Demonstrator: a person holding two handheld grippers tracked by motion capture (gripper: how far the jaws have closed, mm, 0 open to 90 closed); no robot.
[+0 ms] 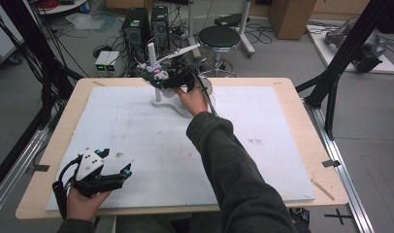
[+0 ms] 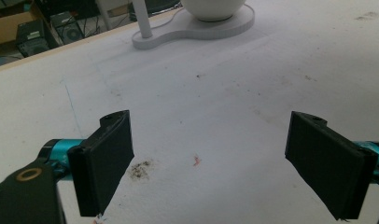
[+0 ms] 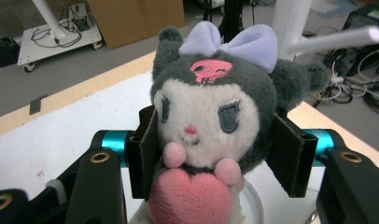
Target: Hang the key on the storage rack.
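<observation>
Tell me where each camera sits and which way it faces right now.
High view: above the person's side, looking forward and down on the table; both forearms, the left gripper and the right gripper show.
Left gripper view: rides the left gripper, jaws wide apart, facing the white stand.
Right gripper view: rides the right gripper, shut on the plush toy.
Shared: the stand appears in the high and left gripper views.
</observation>
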